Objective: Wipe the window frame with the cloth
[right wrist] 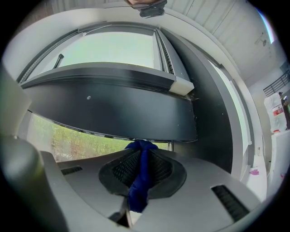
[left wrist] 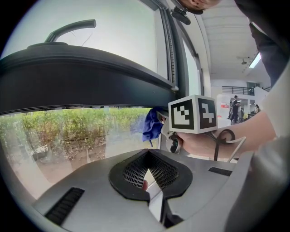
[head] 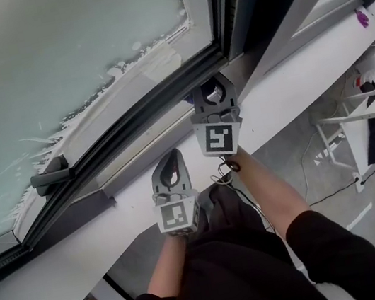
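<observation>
At the lower rail of the dark window frame (head: 132,123), close to the corner where it meets the upright post, the right gripper (head: 212,92) is clenched on a blue cloth (right wrist: 139,179). The cloth runs bunched between its jaws, and a wad sticks out past the tips. In the right gripper view that wad sits right at the rail's underside. It looks to be touching, though actual contact cannot be confirmed. The left gripper view shows the same wad (left wrist: 152,124) hanging at the frame's edge, with greenery visible through the clear glass beyond.

The left gripper (head: 169,169) hangs back from the frame, over the white sill (head: 64,264), on the side toward the window handle (head: 52,178). Its jaws are closed together with nothing between them, so it plays no part in the wipe.

As for progress, the cloth is already picked up and brought to the frame, so the wiping itself seems under way or about to begin at this corner. No dust line or clean streak shows on the dark rail, so what has been covered cannot be judged. The long run of rail toward the handle, and the upright post, appear to be left.
</observation>
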